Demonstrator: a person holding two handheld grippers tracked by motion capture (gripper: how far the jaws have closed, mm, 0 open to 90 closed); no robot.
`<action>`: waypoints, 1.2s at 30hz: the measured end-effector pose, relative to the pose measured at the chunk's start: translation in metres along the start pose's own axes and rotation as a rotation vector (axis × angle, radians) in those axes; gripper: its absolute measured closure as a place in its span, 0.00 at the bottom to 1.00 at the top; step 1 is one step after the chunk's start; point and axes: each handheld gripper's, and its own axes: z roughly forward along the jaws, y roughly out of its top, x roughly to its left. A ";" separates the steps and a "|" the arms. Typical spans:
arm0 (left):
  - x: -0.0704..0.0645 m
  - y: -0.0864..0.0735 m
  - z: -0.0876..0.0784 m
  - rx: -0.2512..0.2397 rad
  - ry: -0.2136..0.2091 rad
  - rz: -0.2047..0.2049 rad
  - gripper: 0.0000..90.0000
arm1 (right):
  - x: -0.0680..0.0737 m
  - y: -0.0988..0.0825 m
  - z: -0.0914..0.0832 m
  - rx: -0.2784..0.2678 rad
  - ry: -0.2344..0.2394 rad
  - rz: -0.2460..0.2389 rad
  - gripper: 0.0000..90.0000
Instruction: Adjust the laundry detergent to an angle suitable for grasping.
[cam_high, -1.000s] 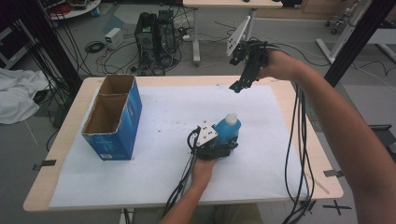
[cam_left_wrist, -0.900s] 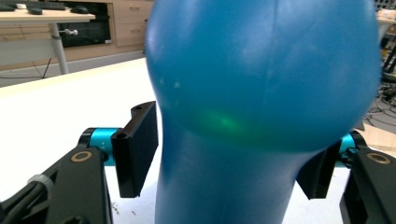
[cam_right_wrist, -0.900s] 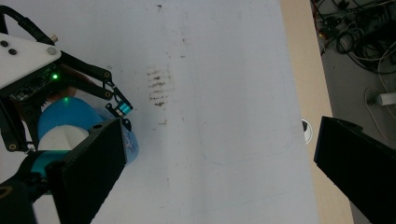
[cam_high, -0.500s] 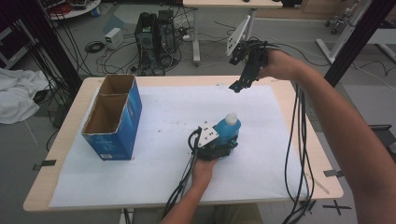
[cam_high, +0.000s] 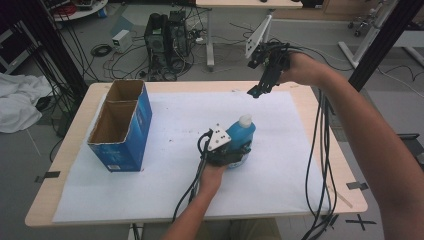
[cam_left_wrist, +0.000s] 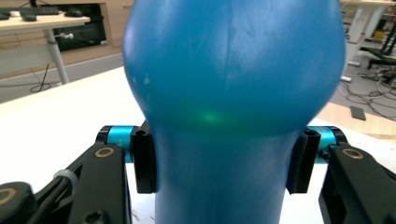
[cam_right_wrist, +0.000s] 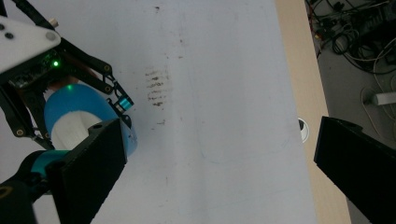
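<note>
Quick count: one blue bottle (cam_high: 241, 134) near the tabletop's middle, one blue cardboard box (cam_high: 121, 125) by the left edge, two grippers, left (cam_high: 235, 150) and right (cam_high: 256, 92).

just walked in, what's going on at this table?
A person works two handheld grippers over a paper-covered table. The left gripper has just closed its jaws on the waist of a blue bottle with a white cap, which stands upright near the middle of the table; the left gripper view shows both pads pressed against its narrow part. The right gripper hangs in the air above the far edge, jaws open, holding nothing. An open blue cardboard box with two compartments stands to the left.
</note>
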 end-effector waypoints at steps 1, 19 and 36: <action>0.000 0.000 0.000 0.000 0.000 0.000 0.47 | 0.000 0.000 0.000 0.000 0.000 0.000 0.02; 0.056 0.039 -0.023 0.094 -0.224 0.121 0.48 | 0.003 -0.007 -0.013 -0.004 -0.018 0.012 0.02; 0.097 0.057 -0.006 0.147 -0.643 0.171 0.48 | 0.006 -0.008 -0.020 -0.017 -0.017 0.021 0.02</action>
